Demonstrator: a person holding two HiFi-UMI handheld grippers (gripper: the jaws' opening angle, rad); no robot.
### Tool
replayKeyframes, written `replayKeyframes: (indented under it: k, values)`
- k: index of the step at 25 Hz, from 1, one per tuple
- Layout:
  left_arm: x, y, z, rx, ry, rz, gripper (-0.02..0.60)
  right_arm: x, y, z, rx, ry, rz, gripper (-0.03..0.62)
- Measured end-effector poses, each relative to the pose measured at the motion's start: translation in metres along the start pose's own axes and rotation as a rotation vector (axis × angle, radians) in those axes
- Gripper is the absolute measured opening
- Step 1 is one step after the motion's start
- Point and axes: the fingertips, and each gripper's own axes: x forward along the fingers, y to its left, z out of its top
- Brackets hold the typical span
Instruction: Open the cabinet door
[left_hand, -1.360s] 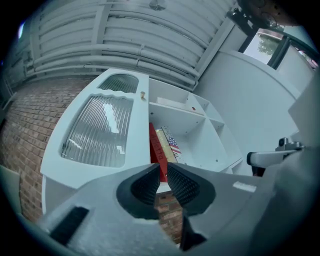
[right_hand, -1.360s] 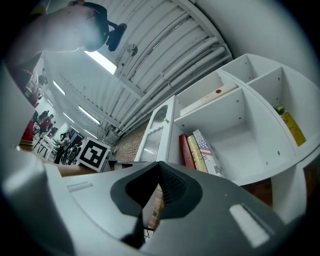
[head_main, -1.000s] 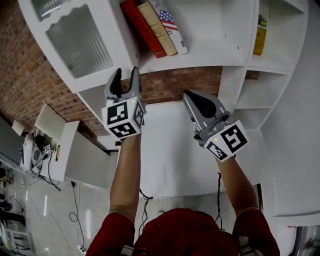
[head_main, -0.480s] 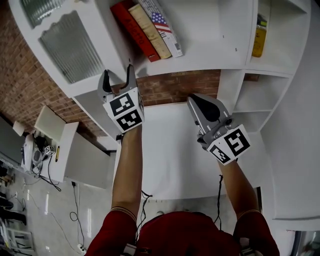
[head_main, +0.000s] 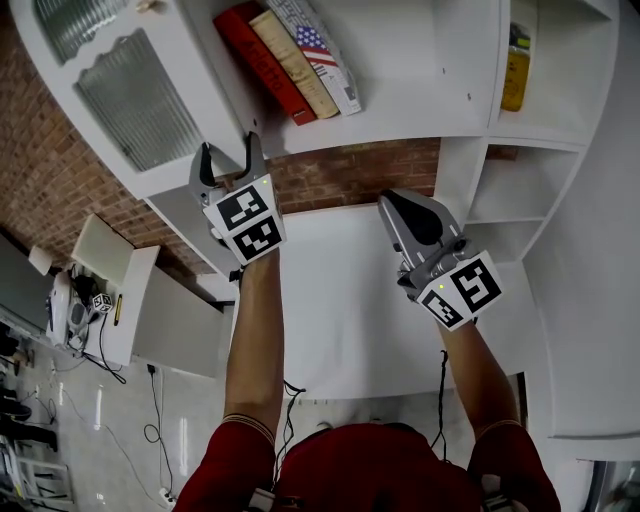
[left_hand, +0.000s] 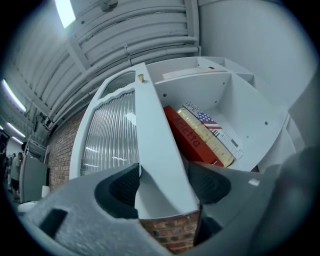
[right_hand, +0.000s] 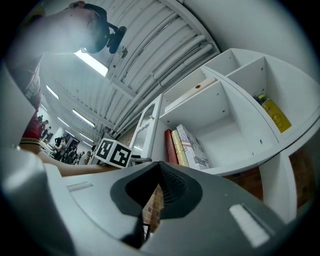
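The white cabinet door with ribbed glass stands swung open to the left, its small knob at the top of its edge. My left gripper straddles the door's lower edge; its jaws are opening, and the edge lies between them without being pressed. My right gripper hangs shut and empty below the shelf, right of the left one, its jaws meeting at their tips. Inside the open compartment lean three books.
A yellow bottle stands in the compartment to the right. Smaller open cubbies lie below it. A brick wall runs behind the white desk top. Cables and gear lie on the floor at the left.
The left jaws have spread wide around the door's edge. The left gripper has moved left and rolled, and the door has swung further left. The right gripper has drifted slightly down and right.
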Motion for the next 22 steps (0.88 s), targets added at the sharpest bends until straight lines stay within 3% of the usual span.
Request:
replayKeyframes:
  k: [22]
  values:
    - [-0.066,0.018,0.016,-0.056,-0.042,-0.181,0.301,0.001,0.045,-0.002,0.019,0.017,0.017,0.012]
